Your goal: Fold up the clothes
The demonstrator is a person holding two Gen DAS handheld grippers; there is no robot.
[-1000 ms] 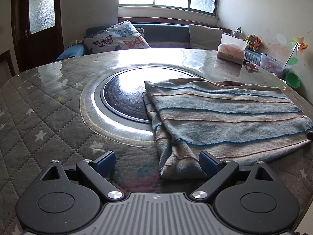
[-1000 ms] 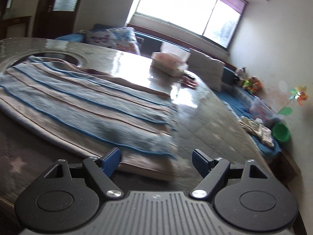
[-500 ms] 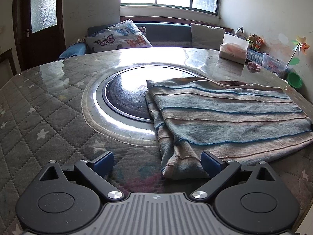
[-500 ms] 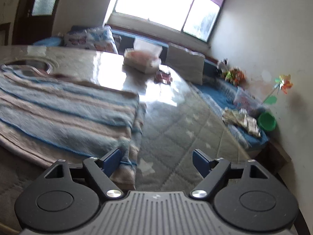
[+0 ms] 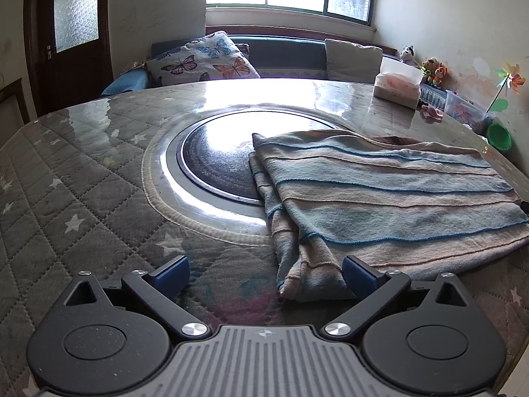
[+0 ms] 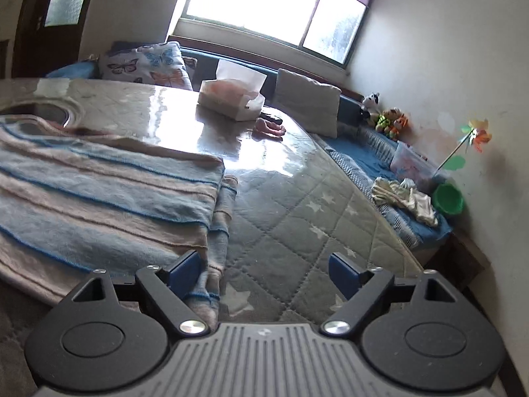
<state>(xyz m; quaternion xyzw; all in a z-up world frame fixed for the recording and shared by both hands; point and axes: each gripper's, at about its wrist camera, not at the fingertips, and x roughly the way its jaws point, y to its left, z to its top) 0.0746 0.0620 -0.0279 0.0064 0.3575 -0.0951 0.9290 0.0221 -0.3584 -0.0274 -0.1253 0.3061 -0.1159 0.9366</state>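
A blue and beige striped garment (image 5: 380,198) lies folded flat on the round quilted table (image 5: 66,198). In the left wrist view its near left corner lies just ahead of my right fingertip. My left gripper (image 5: 264,273) is open and empty, low over the table. In the right wrist view the garment (image 6: 99,198) fills the left side, and its right edge lies by my left fingertip. My right gripper (image 6: 266,273) is open and empty over the bare quilted cloth.
A dark round glass plate (image 5: 215,162) sits in the table's middle, partly under the garment. A tissue box (image 6: 231,99) and a small pink item (image 6: 269,127) stand at the far side. A bench with cushions, toys and a green bowl (image 6: 448,198) runs beyond the table edge.
My right gripper has swung right, off the garment, so that its right edge now lies at my left finger. My left gripper has barely moved.
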